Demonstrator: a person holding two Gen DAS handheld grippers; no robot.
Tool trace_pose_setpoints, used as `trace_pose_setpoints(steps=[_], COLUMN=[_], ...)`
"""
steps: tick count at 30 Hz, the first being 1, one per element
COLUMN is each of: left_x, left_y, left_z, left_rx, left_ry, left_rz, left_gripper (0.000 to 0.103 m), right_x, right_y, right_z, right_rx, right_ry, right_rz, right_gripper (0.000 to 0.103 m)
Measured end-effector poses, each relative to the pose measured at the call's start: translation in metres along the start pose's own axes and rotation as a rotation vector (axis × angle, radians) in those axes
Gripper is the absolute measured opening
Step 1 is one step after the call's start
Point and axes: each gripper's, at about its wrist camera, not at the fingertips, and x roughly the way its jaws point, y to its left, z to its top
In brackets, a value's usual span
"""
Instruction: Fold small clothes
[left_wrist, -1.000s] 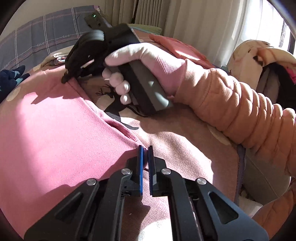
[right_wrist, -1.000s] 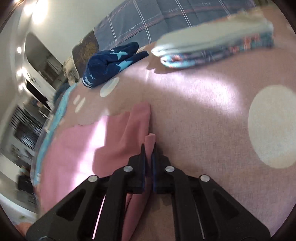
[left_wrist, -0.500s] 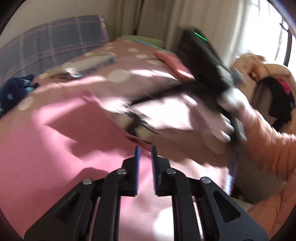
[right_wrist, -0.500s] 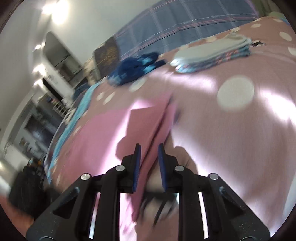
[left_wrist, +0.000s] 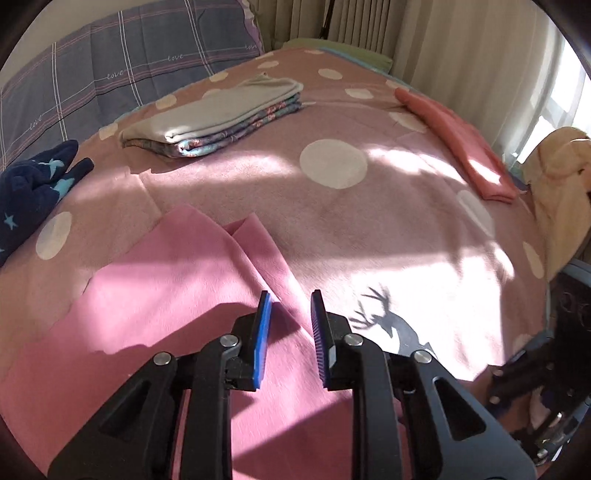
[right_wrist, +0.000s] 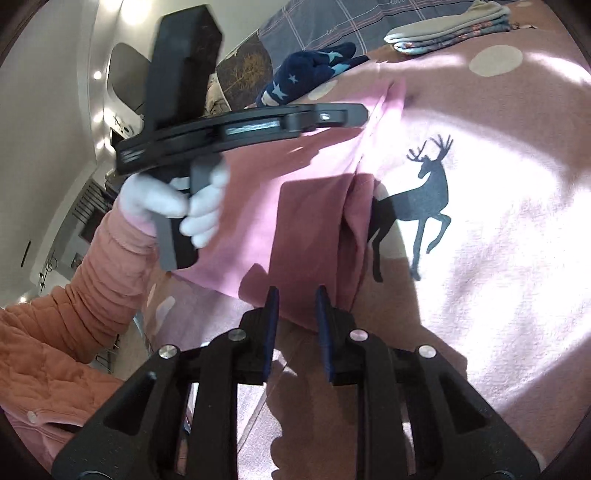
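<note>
A pink garment lies folded on the pink dotted blanket; it also shows in the right wrist view. My left gripper is open and empty, just above the garment's right fold edge. My right gripper is open and empty at the garment's near edge. The left gripper also shows from the side in the right wrist view, held in a white-gloved hand above the garment.
A stack of folded clothes lies at the back of the bed. A navy star-print garment lies at the left. A coral folded cloth lies at the right. A deer print marks the blanket beside the garment.
Both grippers have opened and let go of the pink garment. They have lifted and pulled back, and the garment now lies folded on the blanket.
</note>
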Motion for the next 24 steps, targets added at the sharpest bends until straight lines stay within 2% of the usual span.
trace_pose_setpoints(steps=[3, 6, 8, 10, 13, 15, 16, 17, 18, 19, 20, 22, 23, 24], left_x=[0.019, 0.019, 0.014, 0.009, 0.003, 0.005, 0.009, 0.016, 0.020, 0.024, 0.026, 0.031, 0.034, 0.041], left_y=[0.005, 0.007, 0.007, 0.006, 0.007, 0.009, 0.011, 0.012, 0.011, 0.009, 0.006, 0.002, 0.001, 0.002], left_z=[0.000, 0.001, 0.001, 0.001, 0.003, 0.004, 0.006, 0.006, 0.006, 0.007, 0.009, 0.013, 0.013, 0.014], left_rx=[-0.011, -0.031, -0.037, -0.036, -0.031, -0.033, -0.042, -0.052, -0.054, -0.054, -0.052, -0.045, -0.044, -0.053], left_ry=[0.033, 0.009, -0.005, -0.010, -0.018, -0.018, -0.013, -0.002, -0.002, -0.009, -0.018, -0.040, -0.045, -0.037], left_rz=[0.019, 0.019, 0.022, 0.029, 0.066, 0.098, 0.104, 0.096, 0.096, 0.092, 0.076, 0.066, 0.037, 0.023], left_gripper=[0.023, 0.023, 0.022, 0.022, 0.023, 0.033, 0.034, 0.034, 0.034, 0.031, 0.028, 0.023, 0.014, 0.014], right_x=[-0.002, 0.004, 0.000, -0.008, -0.014, -0.013, -0.008, -0.004, 0.004, 0.010, 0.013, 0.009, 0.003, -0.005], right_y=[-0.006, -0.008, -0.001, 0.002, -0.001, -0.002, -0.003, -0.004, -0.004, -0.003, -0.002, 0.001, 0.004, 0.008], right_z=[-0.003, -0.006, -0.010, -0.010, -0.010, -0.010, -0.008, -0.007, -0.006, -0.005, -0.007, -0.007, -0.008, -0.009], right_rx=[0.012, 0.005, -0.024, -0.047, -0.036, -0.033, -0.035, -0.035, -0.039, -0.048, -0.056, -0.050, -0.062, -0.089], right_ry=[-0.011, -0.008, -0.014, -0.049, -0.059, -0.044, -0.036, -0.030, -0.012, -0.003, 0.003, -0.005, -0.028, -0.053], right_rz=[0.003, 0.019, 0.032, 0.010, 0.035, 0.043, 0.032, 0.022, 0.014, 0.004, -0.007, 0.020, 0.057, 0.058], right_gripper=[0.031, 0.030, 0.011, 0.009, 0.009, 0.016, 0.029, 0.038, 0.037, 0.031, 0.005, 0.002, 0.002, 0.002])
